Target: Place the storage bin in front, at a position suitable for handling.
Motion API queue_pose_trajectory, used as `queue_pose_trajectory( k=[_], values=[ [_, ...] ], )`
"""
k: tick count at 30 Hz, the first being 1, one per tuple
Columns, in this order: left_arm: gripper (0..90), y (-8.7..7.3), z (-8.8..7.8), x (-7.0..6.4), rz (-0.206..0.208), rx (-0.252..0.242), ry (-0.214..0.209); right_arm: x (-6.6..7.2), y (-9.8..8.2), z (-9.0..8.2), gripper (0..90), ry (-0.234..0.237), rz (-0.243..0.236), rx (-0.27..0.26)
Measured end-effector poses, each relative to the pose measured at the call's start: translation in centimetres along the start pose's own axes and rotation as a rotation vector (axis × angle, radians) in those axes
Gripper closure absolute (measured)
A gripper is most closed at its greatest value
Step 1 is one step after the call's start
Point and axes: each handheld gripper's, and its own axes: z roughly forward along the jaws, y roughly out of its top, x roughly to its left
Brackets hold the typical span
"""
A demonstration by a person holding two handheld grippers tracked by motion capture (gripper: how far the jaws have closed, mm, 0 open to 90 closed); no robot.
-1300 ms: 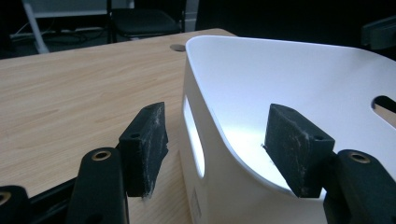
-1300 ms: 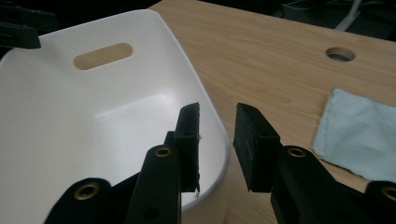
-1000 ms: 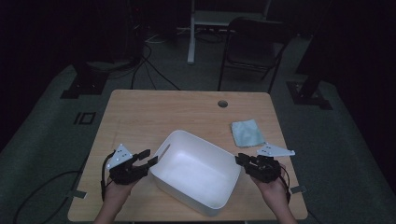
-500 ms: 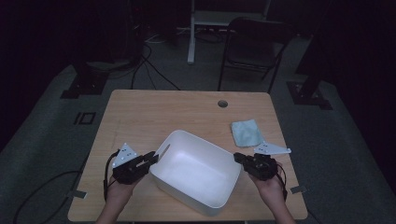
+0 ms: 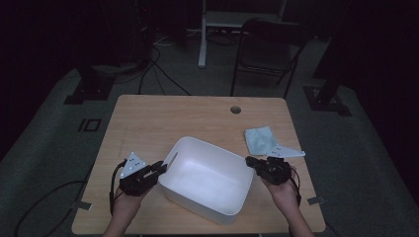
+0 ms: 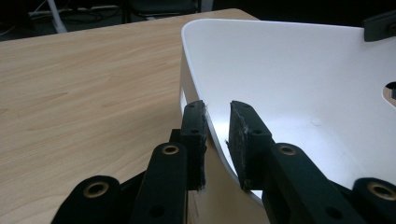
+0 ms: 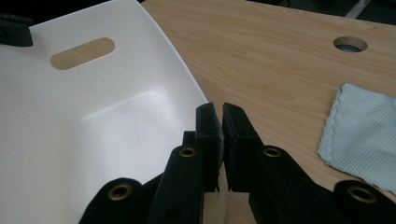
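The tub [image 5: 205, 177] sits in the lower middle of the high view, turned askew on the table [image 5: 163, 118], white and empty, with a slot handle [image 7: 82, 52] cut in its far wall as seen in the right gripper view. The left gripper [image 5: 159, 168] comes in at its left rim. In the left gripper view its jaws straddle the thin wall, one pad [image 6: 195, 135] outside and one inside; they have just been closing, and a sliver of gap seems to remain beside the inner pad, so a firm pinch cannot be confirmed from that view. The right gripper [image 5: 253, 162] meets the right rim. In the right gripper view its jaws stand almost together, clamped on the rim's edge, with the wall running between the pads.

No brand, label or writing can be read on anything.

A cloth [image 5: 260, 139], pale blue-green, lies flat at the right of the table, just beyond the right gripper and apart from the tub. A round hole [image 5: 235, 109] opens near the table's far edge. The upper half of the tabletop is bare wood. The tub's near corner lies close to the table's front edge.
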Motion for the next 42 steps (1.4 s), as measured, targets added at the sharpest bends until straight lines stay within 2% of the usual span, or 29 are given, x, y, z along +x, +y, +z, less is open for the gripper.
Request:
queue_pose_trajectory(
  k=[4, 15, 27, 32, 38, 42],
  values=[
    [75.8, -0.1, -0.2, -0.1, -0.021, -0.004, 0.0, -0.4, 0.2, 0.4, 85.1, 0.012, 0.001, -0.003],
    [74.5, -0.3, -0.9, -0.6, -0.017, 0.013, 0.009, -0.9, 0.9, 1.5, 83.5, 0.023, 0.0, -0.005],
    [72.4, -0.8, -1.7, -0.9, -0.03, 0.002, 0.009, -1.3, 1.9, 2.9, 81.9, 0.035, -0.007, -0.003],
    [72.3, -0.9, -1.9, -1.1, -0.048, -0.003, 0.01, -1.5, 2.3, 3.5, 81.5, 0.042, -0.012, -0.004],
    [71.1, -1.2, -2.1, -1.3, -0.058, -0.012, -0.001, -1.4, 2.7, 4.0, 80.0, 0.015, -0.063, 0.006],
    [69.8, -1.2, -2.2, -1.2, -0.069, -0.015, -0.011, -1.7, 2.8, 4.1, 78.7, 0.035, -0.037, 0.007]
  ],
)
